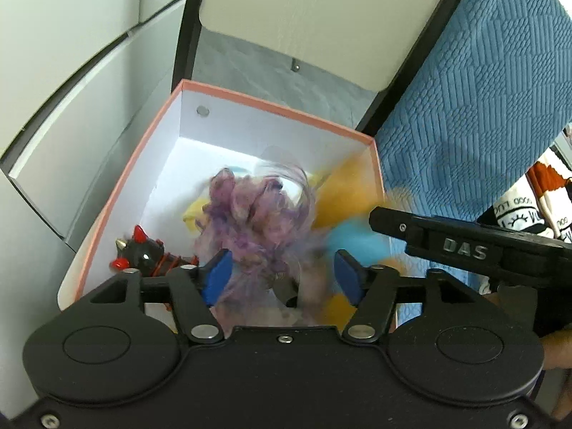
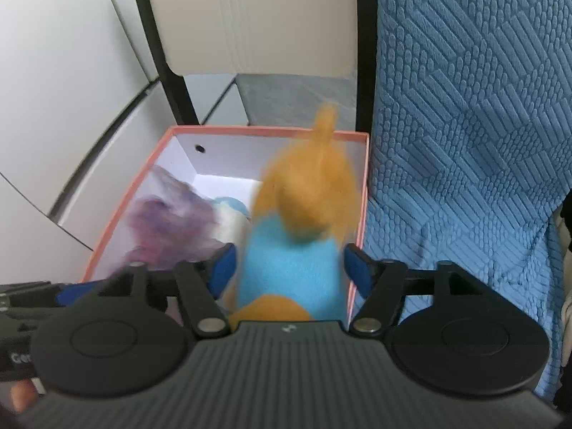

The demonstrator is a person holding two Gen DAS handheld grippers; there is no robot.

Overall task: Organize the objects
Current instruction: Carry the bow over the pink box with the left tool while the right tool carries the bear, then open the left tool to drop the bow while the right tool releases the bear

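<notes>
Plush: orange-and-blue soft toy (image 2: 296, 236) sits between the pads of the right hand-held gripper (image 2: 287, 268), over the right side of the box (image 2: 118, 214); blurred.
Right grip: jaws wide apart, a gap shows at each pad; toy looks loose, not pinched.
Purple: fuzzy purple toy (image 1: 257, 214) sits ahead of the left hand-held gripper (image 1: 282, 275), over the box middle, also blurred.
Left grip: jaws open, pads clear of the fluff as far as I can tell.
Box contents: black-and-red horned figure (image 1: 146, 254) near the left wall, something yellow under the purple fluff.
Handling: both toys look light, soft, squashy; no breakage risk, will sag. Pinch the body mid-section, not the loose fur.
Surroundings: blue textured cloth (image 2: 464, 143) just right of the box.
</notes>
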